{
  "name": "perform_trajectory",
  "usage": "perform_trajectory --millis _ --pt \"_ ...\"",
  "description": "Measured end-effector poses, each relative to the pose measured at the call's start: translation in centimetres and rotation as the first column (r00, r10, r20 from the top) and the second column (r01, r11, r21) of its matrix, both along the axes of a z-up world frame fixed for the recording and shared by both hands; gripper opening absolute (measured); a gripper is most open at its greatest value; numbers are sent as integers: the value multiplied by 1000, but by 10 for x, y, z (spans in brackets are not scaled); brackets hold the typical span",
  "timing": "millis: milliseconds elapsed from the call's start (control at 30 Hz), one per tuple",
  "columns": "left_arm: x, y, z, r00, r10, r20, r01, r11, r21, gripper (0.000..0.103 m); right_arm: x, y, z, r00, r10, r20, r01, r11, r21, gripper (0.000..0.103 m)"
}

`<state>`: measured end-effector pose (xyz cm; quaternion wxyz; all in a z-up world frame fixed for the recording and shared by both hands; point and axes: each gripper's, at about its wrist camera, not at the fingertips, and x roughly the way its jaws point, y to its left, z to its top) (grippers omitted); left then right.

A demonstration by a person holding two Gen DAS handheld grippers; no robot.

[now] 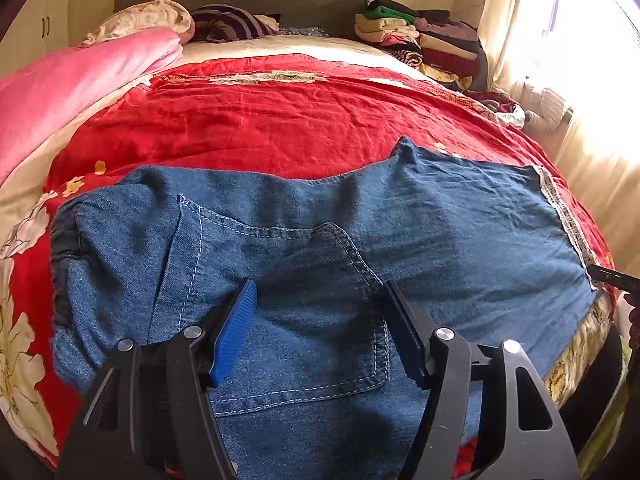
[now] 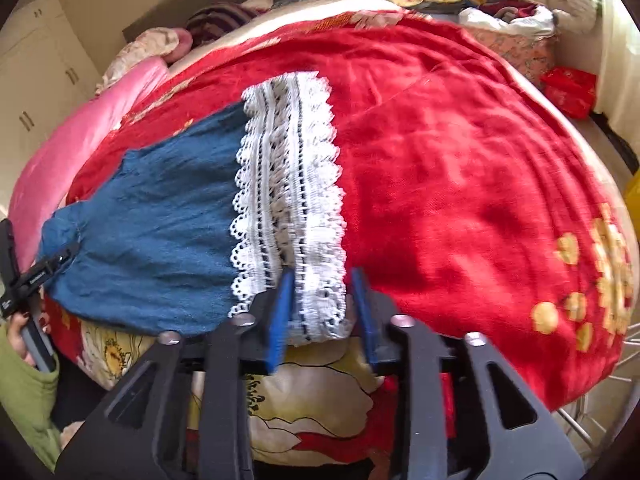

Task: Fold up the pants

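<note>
Blue denim pants [image 1: 460, 220] lie flat across the red flowered bedspread [image 1: 280, 120], with the waist at the left and a white lace hem [image 1: 568, 216] at the right. My left gripper [image 1: 320, 286] hovers open over the back pocket [image 1: 320, 340], nothing between its fingers. In the right wrist view the lace hem [image 2: 292, 184] runs down between the fingers of my right gripper [image 2: 322, 276] at the bed's near edge. The jaws stand apart, with a gap beside the right pad. The denim leg [image 2: 160, 232] stretches left.
A pink quilt [image 1: 80, 76] lies along the bed's left side. A pile of folded clothes [image 1: 420, 36] sits at the far right by a bright curtain [image 1: 560, 60]. White cupboards [image 2: 40, 60] stand at the left. A hand [image 2: 18, 340] in a green sleeve [image 2: 24, 392] holds the other gripper.
</note>
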<state>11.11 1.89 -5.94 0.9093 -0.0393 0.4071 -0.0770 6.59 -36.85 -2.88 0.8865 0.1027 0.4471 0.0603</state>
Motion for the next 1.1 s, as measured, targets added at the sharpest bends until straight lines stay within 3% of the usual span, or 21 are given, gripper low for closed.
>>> perform_trajectory --millis 33,100,167,300,567,633,700,800,967,1100 --pt "-1 0 1 1000 -5 2 5 1000 -3 63 -5 -1 8 999 -17 38 17 1000 -16 49" --pt "-6 3 10 1000 -3 6 3 1000 -16 64 -16 -1 24 993 -23 115 26 999 -26 50" --pt "-11 4 22 1000 4 29 -4 1000 -13 70 -21 3 36 986 -19 164 29 998 -57 57" --pt "-16 1 50 996 12 92 -12 1000 -4 80 -15 36 47 974 77 213 -60 995 -85 62" --pt "31 -21 38 1000 -16 21 16 999 -28 81 38 129 31 937 319 140 -287 935 -210 69" --pt "48 -20 23 999 10 -33 -10 1000 18 81 60 140 27 936 333 115 -302 927 -221 71" --pt "59 -7 8 994 79 -81 -75 995 59 81 85 145 17 946 317 72 -291 924 -248 72" --pt "54 10 7 993 110 -47 -107 993 53 81 108 134 1 976 219 -12 -210 921 -327 74" --pt "48 22 5 996 84 -28 -84 996 10 81 105 90 -7 987 160 -8 -159 973 -169 76" --pt "50 20 0 996 83 -25 -82 996 38 81 107 93 -9 989 149 -17 -150 968 -199 76"
